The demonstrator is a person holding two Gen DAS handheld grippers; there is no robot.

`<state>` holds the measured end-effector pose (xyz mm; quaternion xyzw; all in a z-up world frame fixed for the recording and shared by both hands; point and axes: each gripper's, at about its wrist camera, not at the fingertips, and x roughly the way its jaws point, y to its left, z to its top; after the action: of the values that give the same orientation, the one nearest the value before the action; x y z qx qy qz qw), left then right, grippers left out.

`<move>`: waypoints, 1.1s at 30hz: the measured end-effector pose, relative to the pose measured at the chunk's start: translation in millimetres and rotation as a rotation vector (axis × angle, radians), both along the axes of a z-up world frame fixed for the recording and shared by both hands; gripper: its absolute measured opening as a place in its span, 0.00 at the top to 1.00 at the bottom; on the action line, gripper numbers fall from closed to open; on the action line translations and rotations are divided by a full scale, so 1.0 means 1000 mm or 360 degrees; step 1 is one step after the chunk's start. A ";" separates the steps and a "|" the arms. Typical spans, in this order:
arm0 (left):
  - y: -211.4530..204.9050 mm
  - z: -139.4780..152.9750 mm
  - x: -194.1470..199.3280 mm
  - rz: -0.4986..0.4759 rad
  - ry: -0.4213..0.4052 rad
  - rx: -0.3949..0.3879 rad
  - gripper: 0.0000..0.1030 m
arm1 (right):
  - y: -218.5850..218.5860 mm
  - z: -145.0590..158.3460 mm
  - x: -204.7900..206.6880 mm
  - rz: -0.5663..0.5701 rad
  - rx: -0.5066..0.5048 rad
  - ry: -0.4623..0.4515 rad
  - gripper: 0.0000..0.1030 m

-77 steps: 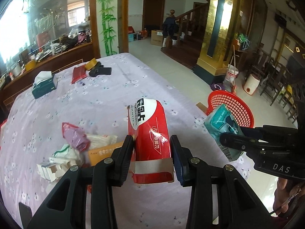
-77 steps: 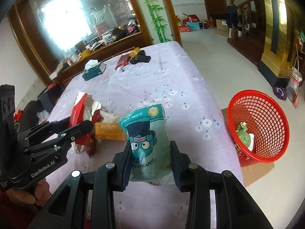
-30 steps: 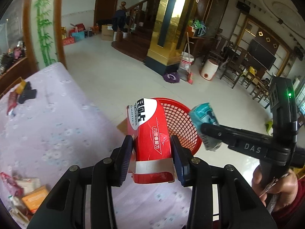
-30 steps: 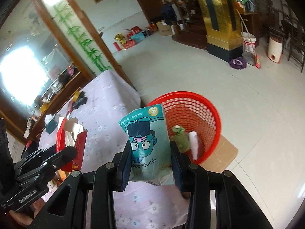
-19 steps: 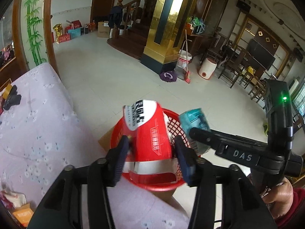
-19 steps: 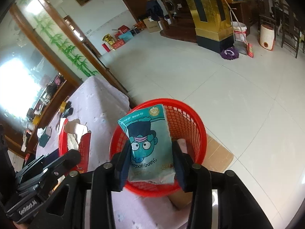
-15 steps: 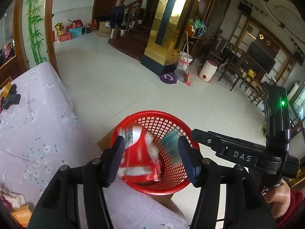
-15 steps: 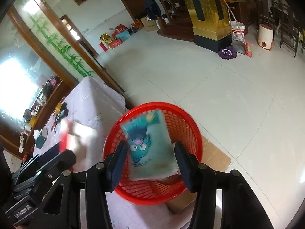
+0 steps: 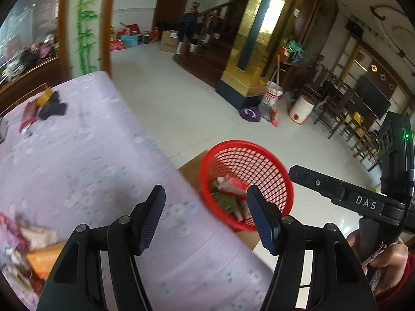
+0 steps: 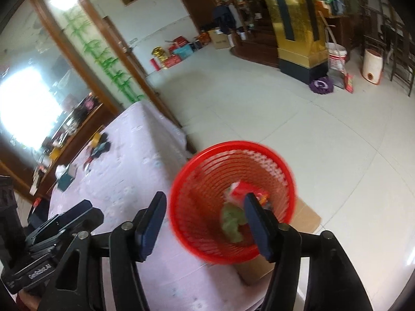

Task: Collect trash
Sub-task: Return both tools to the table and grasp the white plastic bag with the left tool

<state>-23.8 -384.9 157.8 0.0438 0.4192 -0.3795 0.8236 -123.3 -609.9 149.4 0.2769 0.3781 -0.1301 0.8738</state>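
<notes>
The red basket (image 9: 275,160) stands on the floor on a piece of cardboard (image 10: 306,215), just beside the edge of the table (image 9: 85,155) with its lilac flowered cloth. Inside the basket lie a red packet (image 9: 233,182), something green (image 9: 224,199) and other trash that is too blurred to tell apart.

The left gripper (image 9: 206,217) hangs over the table edge next to the basket; its fingers (image 9: 150,220) are opening and nothing is between them. The right gripper (image 10: 205,223) is above the basket's near rim, its fingers (image 10: 153,220) also opening and empty. In the left wrist view, a hand (image 9: 386,256) to the right of the basket grips the right gripper's handle.

More trash (image 9: 23,243) lies on the table well away from the basket, at the near left corner, with an orange packet (image 9: 42,258) among it. Dark items (image 9: 52,107) lie at the table's far end.
</notes>
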 end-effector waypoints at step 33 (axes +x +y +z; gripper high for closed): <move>0.379 -0.075 0.000 0.1332 0.0488 -0.0103 0.38 | 0.237 -0.028 0.070 0.0827 -0.0002 0.0155 0.33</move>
<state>-23.4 -5.9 83.2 -0.2122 0.5060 -0.0286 0.8356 -53.8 -373.0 121.8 0.1633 0.4781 0.0852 0.8588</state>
